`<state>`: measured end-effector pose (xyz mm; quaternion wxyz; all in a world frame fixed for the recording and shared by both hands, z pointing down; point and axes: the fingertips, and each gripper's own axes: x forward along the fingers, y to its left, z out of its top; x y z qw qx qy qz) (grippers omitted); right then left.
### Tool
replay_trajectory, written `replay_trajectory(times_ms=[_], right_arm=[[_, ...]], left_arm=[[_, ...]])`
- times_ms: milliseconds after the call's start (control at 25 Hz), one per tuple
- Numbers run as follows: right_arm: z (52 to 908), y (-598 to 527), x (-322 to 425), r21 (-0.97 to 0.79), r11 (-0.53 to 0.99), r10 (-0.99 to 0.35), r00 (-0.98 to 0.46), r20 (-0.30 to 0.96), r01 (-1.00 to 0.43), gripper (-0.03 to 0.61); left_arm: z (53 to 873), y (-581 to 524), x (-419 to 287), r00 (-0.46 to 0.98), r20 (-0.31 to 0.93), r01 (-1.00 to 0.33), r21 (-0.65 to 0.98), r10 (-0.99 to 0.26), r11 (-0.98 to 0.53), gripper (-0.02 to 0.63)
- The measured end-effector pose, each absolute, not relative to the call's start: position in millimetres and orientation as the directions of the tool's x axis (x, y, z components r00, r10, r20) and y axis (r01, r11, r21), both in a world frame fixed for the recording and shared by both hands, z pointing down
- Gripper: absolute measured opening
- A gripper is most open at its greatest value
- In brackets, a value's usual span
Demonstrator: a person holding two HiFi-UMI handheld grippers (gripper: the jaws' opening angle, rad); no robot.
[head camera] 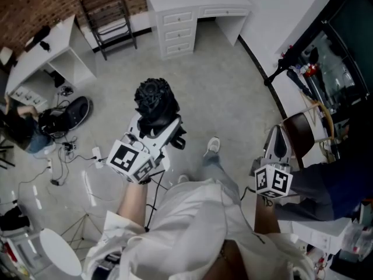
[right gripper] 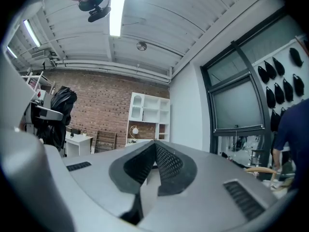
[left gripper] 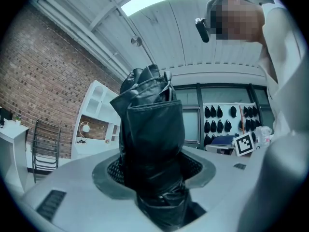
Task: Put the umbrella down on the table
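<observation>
left tongs [left gripper: 153, 164] clamp folded umbrella [left gripper: 152, 122]; right tongs [right gripper: 154, 153] closed, empty; open floor [head camera: 224, 80] ahead.

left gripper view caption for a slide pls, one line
Left hand-held gripper closed on a folded black umbrella, brick wall and white shelving behind.

Bright overhead light, fisheye-warped edges

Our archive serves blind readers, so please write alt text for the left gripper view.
A folded black umbrella is clamped between the jaws of the left gripper, filling the middle of the picture. Behind it are a brick wall and a white shelf unit; a white sleeve shows at the right edge.
</observation>
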<state>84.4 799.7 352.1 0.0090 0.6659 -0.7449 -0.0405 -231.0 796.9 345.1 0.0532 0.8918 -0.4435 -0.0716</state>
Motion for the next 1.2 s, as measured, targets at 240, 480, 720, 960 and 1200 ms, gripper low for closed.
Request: replay_trajectory(times_ms=[240,480,720,960,1200], right_arm=[[358.5,773.9,83.4,0.054,0.137,-0.989,-0.139,-0.051,-0.989,0.017],[360.1,711.1,102.6,0.04,0.162,-0.986,-0.163,-0.033,-0.986,0.017],[351.1,635.4,133.6,0.035,0.175,-0.983,-0.177,-0.043,-0.984,0.018],[349.2,564.8,158.5,0.015,0.21,-0.977,-0.21,-0.03,-0.978,0.017],[355.5,507.0,176.0,-0.002,0.235,-0.972,-0.235,-0.01,-0.972,0.018]], left_arm=[[345.6,780.1,-227.9,0.583,-0.076,-0.798,0.137,-0.809,-0.587,0.265],[343.7,717.1,-201.3,0.583,-0.053,-0.801,0.133,-0.811,-0.584,0.265],[338.6,643.9,-164.1,0.583,-0.032,-0.803,0.125,-0.812,-0.582,0.266],[326.7,578.9,-130.1,0.575,-0.021,-0.81,0.126,-0.818,-0.573,0.265],[324.4,523.7,-110.7,0.555,-0.004,-0.825,0.126,-0.832,-0.551,0.265]])
